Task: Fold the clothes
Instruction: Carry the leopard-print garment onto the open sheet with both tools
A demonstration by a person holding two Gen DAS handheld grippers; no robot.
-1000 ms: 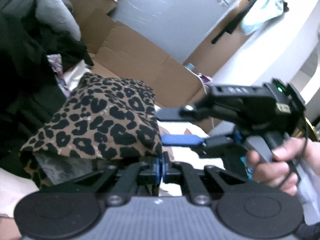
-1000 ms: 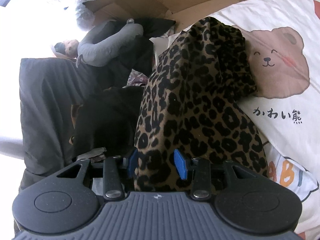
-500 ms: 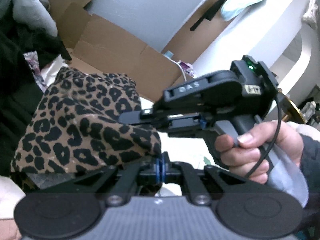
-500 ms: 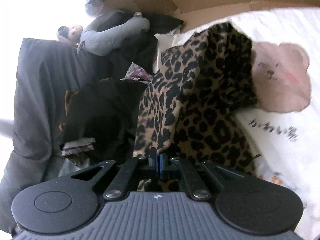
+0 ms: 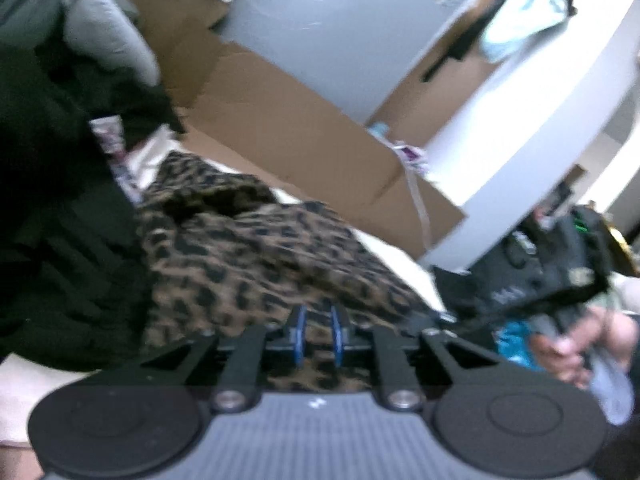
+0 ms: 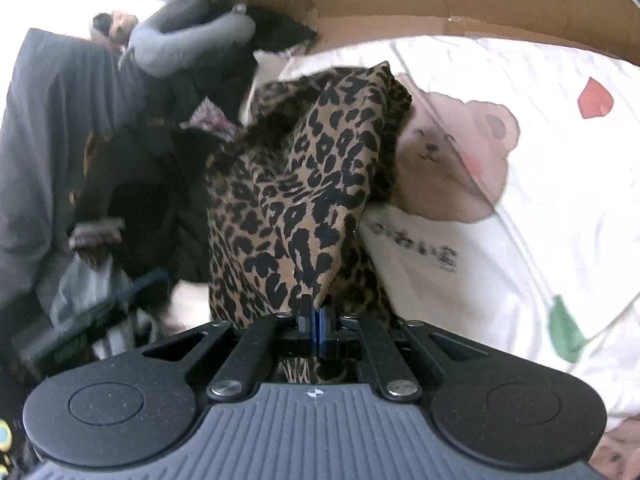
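Right hand-held gripper (image 6: 315,322) pinching leopard-print garment (image 6: 304,200), left hand-held gripper (image 5: 318,334) slightly parted

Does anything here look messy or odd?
The leopard-print garment is bunched and rumpled, not folded flat, on the bear-print sheet. A heap of dark clothes is piled loosely beside it.

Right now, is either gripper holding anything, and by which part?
The right gripper is shut on the leopard-print garment, pinching a lower corner of the fabric. The left gripper has its jaws slightly apart, gripping nothing.
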